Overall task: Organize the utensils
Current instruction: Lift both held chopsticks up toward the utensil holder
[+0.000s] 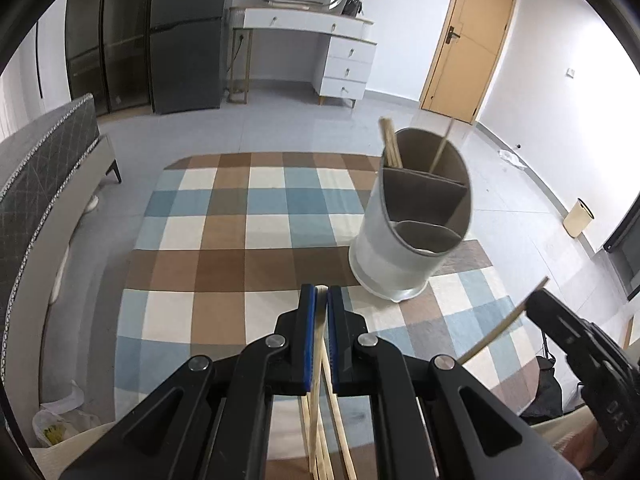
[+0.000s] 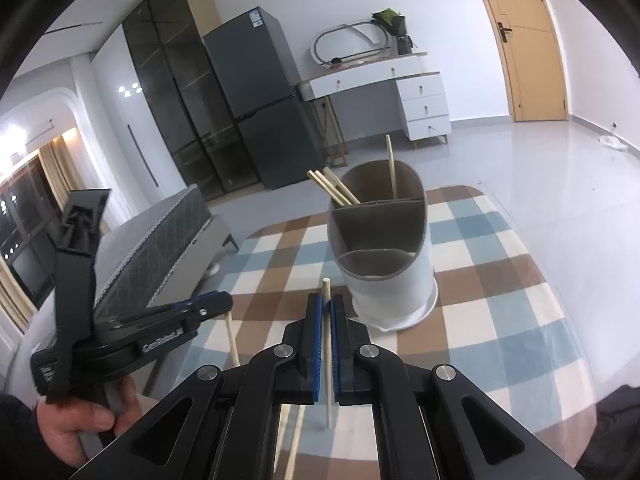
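Note:
A white utensil holder (image 1: 404, 236) with grey inner dividers stands on the checked table (image 1: 224, 264); it also shows in the right wrist view (image 2: 388, 280). Several wooden chopsticks (image 2: 336, 188) lean in its back compartment. My left gripper (image 1: 322, 296) is shut on a wooden chopstick (image 1: 318, 360), in front of the holder; more chopsticks (image 1: 332, 440) lie below it. My right gripper (image 2: 328, 304) is shut on a single chopstick (image 2: 327, 352), just in front of the holder. The left gripper shows at the left of the right wrist view (image 2: 216, 304), the right gripper at the right of the left wrist view (image 1: 536, 300).
A checked cloth in brown, blue and white covers the round table (image 2: 500, 280). A grey bench (image 1: 40, 184) stands to the left. A fridge (image 2: 256, 100), a white dresser (image 1: 340, 56) and a door (image 1: 464, 40) are at the back of the room.

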